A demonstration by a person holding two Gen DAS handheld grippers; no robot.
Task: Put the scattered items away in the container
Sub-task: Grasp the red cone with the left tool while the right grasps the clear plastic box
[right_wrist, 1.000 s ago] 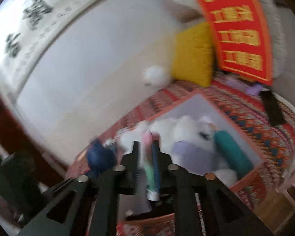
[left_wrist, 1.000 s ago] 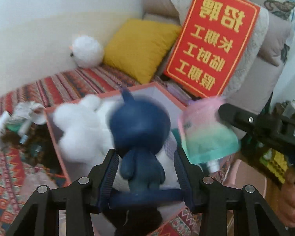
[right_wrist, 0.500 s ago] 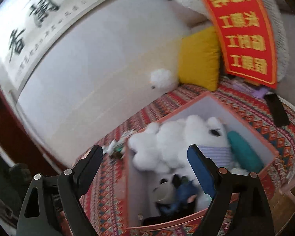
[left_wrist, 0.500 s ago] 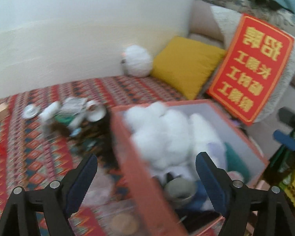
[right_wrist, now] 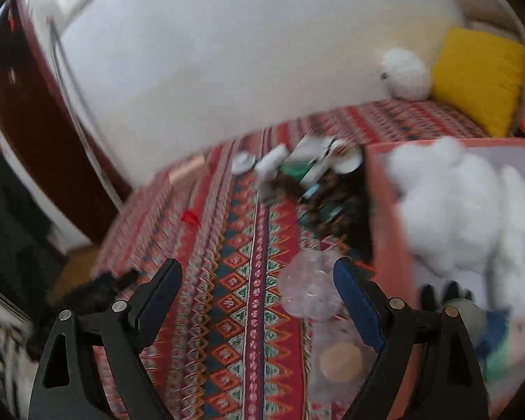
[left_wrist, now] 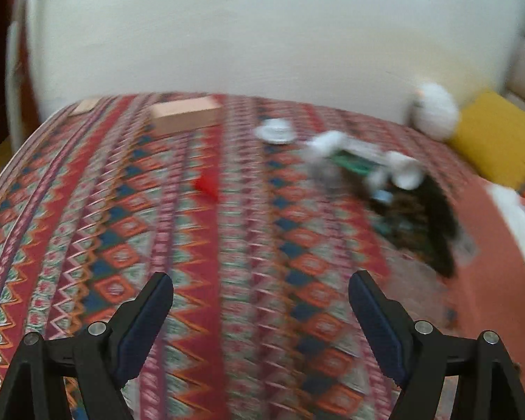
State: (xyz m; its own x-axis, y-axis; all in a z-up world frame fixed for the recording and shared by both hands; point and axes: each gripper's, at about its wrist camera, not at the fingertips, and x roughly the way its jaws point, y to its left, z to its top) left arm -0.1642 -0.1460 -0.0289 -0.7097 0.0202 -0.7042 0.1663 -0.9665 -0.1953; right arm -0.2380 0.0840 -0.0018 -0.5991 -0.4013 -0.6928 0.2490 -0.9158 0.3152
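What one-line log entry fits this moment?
left tongs: open, empty | right tongs: open, empty | box: holds toys | clutter pile: outside

cluttered pile (left_wrist: 385, 175) motion-blurred, box (right_wrist: 385, 231) cut off at right edge

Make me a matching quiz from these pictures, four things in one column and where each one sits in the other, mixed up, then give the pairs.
Things:
1. white plush toy
2. yellow cushion
3. small red piece
4. clear plastic jar

Places:
A. alone on the patterned cloth
B. inside the box
C. by the right gripper's finger
D. back corner by the wall

Pairs: 1-B, 2-D, 3-A, 4-C
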